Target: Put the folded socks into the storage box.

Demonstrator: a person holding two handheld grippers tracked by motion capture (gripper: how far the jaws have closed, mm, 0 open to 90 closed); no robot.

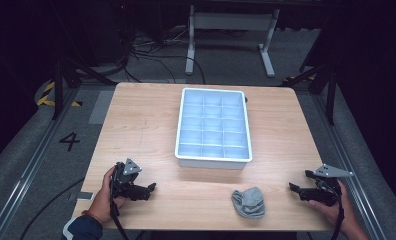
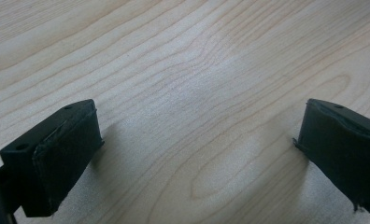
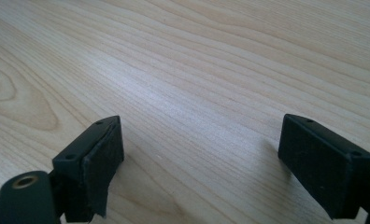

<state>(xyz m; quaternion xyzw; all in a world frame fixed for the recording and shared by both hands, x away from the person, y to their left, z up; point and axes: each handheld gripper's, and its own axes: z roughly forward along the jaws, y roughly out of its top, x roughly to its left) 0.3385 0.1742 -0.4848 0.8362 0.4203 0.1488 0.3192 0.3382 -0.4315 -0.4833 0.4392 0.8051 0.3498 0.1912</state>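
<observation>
Resting low over the near edge of the wooden table (image 1: 136, 130), both grippers sit with nothing between their jaws. In the high view the left gripper (image 1: 151, 189) lies at the near left, held in the person's left hand (image 1: 106, 192), its tips pointing inward toward the table's middle. The left gripper view looks along that gripper (image 2: 197, 140): its two black pads stand wide apart, with bare wood grain between them and their shadows falling on the board just below. They grip nothing; whether the pads brush the wood cannot be told.

The right gripper (image 1: 293, 187) sits at the near right in the right hand (image 1: 331, 205), grey three-cornered plate on top, tips aimed inward toward its partner. In the right gripper view that gripper (image 3: 202, 144) also stands spread wide, and bare tabletop shows across the gap.

Between the two grippers, nearer the right one and slightly closer to the person than its tips, lies a crumpled grey cloth (image 1: 249, 201), apart from both. Beyond the cloth, farther out from both grippers and roughly midway across, stands a white tray (image 1: 186, 125) divided into small compartments, touched by neither gripper.
</observation>
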